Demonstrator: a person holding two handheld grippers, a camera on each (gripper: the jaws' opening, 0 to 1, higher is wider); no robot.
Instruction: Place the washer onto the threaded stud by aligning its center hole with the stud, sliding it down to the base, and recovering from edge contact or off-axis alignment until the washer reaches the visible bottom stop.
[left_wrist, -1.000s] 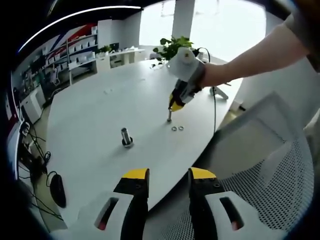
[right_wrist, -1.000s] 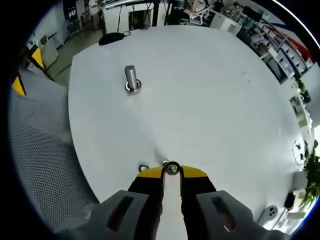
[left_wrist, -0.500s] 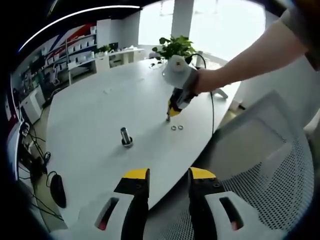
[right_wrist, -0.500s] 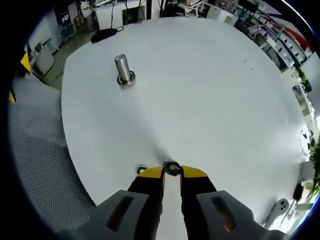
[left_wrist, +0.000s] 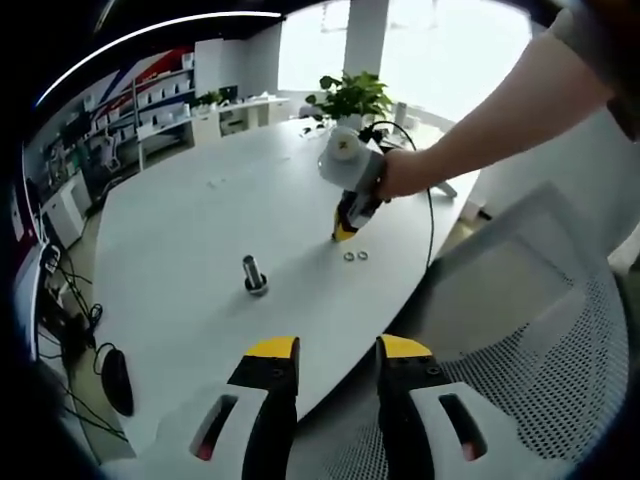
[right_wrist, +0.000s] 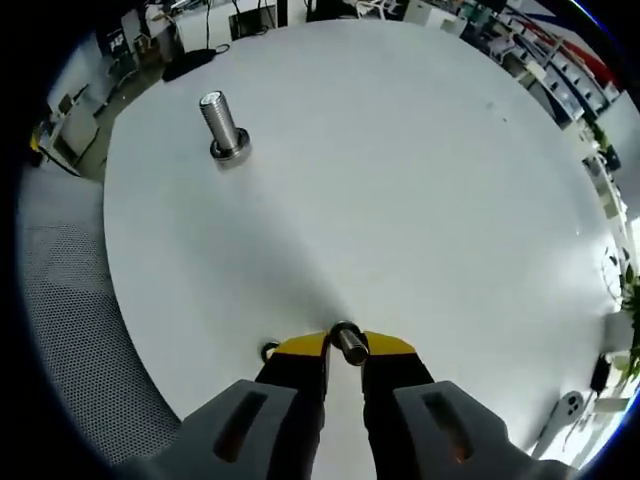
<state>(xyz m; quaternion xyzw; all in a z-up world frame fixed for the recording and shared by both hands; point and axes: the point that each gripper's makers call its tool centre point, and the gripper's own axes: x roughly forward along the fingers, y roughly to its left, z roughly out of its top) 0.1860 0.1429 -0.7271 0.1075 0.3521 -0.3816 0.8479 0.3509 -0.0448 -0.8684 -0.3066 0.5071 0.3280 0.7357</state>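
Observation:
A tall threaded stud (right_wrist: 222, 125) stands upright on its round base at the far left of the white table (right_wrist: 430, 180); it also shows as the stud (left_wrist: 254, 274) in the left gripper view. My right gripper (right_wrist: 345, 345) is shut on a small metal bolt (right_wrist: 348, 341) that tilts between the yellow tips. One washer (right_wrist: 268, 350) lies just left of those jaws. In the left gripper view a hand holds the right gripper (left_wrist: 342, 230) tip-down on the table, beside two washers (left_wrist: 355, 256). My left gripper (left_wrist: 338, 348) hangs open off the table's near edge, holding nothing.
A white mesh chair (left_wrist: 540, 330) stands at the table's near right edge and appears as the mesh chair (right_wrist: 60, 330) too. A potted plant (left_wrist: 352, 95) and a cable (left_wrist: 428, 215) sit at the far end. Shelves and desks line the room's left side.
My right gripper has tilted and shifted with the small bolt still in it, so the tall stud now sits farther up and left in its view. The left gripper has stayed still.

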